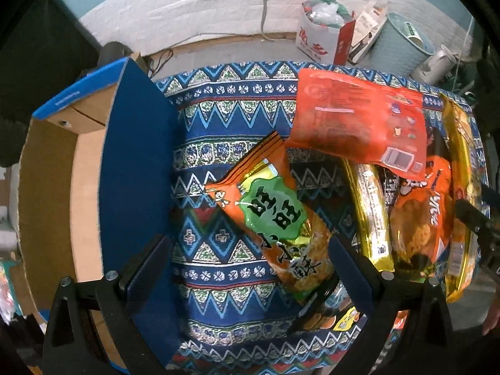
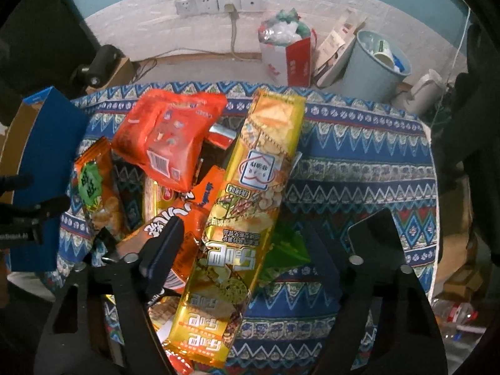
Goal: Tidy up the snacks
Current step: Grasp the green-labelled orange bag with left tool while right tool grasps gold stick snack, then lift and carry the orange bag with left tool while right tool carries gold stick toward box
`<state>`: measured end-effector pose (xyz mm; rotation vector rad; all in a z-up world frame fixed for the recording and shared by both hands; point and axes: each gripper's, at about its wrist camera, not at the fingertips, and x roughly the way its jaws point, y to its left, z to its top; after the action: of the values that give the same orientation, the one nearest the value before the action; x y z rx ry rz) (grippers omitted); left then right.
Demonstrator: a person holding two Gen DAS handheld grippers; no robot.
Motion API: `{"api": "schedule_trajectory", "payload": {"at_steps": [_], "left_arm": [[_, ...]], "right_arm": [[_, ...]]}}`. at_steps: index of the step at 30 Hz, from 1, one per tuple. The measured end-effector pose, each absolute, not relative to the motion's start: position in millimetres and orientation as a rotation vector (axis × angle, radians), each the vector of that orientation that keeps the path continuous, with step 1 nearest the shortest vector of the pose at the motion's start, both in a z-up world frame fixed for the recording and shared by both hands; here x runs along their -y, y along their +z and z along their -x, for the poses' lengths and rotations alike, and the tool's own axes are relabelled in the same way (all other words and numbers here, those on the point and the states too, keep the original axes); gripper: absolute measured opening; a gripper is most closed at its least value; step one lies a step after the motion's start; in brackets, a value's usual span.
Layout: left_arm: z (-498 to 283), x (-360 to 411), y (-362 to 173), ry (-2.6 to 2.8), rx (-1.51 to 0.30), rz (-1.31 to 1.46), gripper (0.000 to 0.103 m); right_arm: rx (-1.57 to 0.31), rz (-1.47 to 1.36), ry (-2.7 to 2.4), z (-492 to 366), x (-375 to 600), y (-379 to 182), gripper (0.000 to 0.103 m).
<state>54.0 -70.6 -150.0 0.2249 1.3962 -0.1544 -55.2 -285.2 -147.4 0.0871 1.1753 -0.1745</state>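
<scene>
On a desk (image 1: pixel 237 100) under a blue patterned cloth, a heap of snack packs. From the left wrist view: left gripper (image 1: pixel 247 268) pointing straight down, fingers (image 1: pixel 147 262) spread wide, nothing clamped. Between them, toward the 3 o'clock finger, lies an orange pack (image 1: pixel 281 222) with a green label, slanting from 11 to 5 o'clock; no clear pad contact. At 9 o'clock, just beside the left finger, stands a blue box (image 1: pixel 134 156) with open cardboard inside. At 1 o'clock rests a red bag (image 1: pixel 356 122), back side up, overlapping the pile. At 3 o'clock, a gold pack (image 1: pixel 372 206), an orange chip bag (image 1: pixel 422 206) and another long gold pack at the edge.

From the right wrist view: right gripper (image 2: pixel 265 240) tilted steeply down, fingers (image 2: pixel 165 247) partly open, not pressing on anything visible. Across the gap, a long gold pack (image 2: pixel 247 218) running from 12 to 6 o'clock, nearer the 9 o'clock finger; cannot tell whether that finger touches it. A green wrapper (image 2: pixel 287 250) peeks out from beneath it at 3 o'clock. Behind the 9 o'clock finger, the orange chip bag (image 2: pixel 187 218); at 11 o'clock, the red bag (image 2: pixel 165 137), barcode up.

Past the desk at 12 o'clock, wall sockets (image 2: pixel 215 3); at 1 o'clock on the floor, a paper bag (image 2: pixel 290 56) and a pale bin (image 2: pixel 372 68).
</scene>
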Motion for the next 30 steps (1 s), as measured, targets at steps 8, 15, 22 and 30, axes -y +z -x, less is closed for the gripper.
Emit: {"api": "schedule_trajectory", "payload": {"at_steps": [8, 15, 22, 30], "left_arm": [[-60.4, 79.2, -167.1, -0.131, -1.447, -0.207, 0.101], [-67.0, 84.1, -181.2, -0.111, -1.492, -0.188, 0.101], [-70.3, 83.1, -201.9, -0.078, -1.549, -0.126, 0.101], [-69.5, 92.2, -231.7, -0.073, -1.59, -0.085, 0.101]], "right_arm": [[-1.183, -0.094, -0.128, 51.9, 291.6, -158.3, 0.032], [-1.142, -0.056, -0.13, 53.7, 299.1, -152.3, 0.029], [-1.126, -0.063, -0.186, 55.2, 321.3, -150.6, 0.03], [-1.128, -0.074, -0.177, 58.7, 327.2, -154.3, 0.03]]}}
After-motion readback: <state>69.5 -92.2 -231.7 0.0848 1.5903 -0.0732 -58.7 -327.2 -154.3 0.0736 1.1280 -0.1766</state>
